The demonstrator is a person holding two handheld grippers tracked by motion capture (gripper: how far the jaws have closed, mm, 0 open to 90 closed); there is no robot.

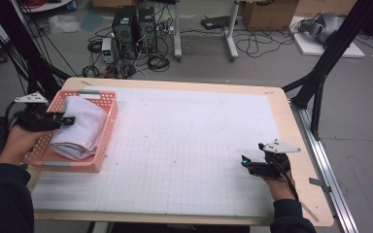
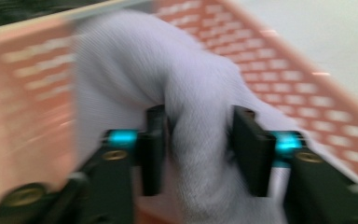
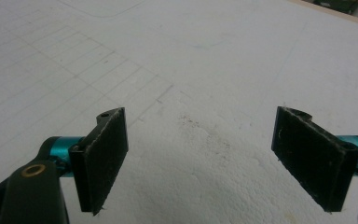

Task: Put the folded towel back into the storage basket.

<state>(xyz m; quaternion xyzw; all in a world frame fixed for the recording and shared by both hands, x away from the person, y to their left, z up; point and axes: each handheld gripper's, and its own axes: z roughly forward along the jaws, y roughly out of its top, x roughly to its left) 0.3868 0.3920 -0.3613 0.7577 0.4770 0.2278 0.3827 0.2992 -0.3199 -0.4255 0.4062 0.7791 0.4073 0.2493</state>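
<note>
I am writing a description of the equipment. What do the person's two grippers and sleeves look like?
Both grippers are black. The left gripper and right gripper each carry a grey three-cornered plate on top and trail a black cable. The fingers are flat black rectangular pads on teal-blue mounts, with brass-coloured screws in the black arms behind. The person wears dark sleeves.

Basket walls hem towel, mat open

Grey floor, tangled cables, two black computer towers, cardboard box, black frame struts
</note>
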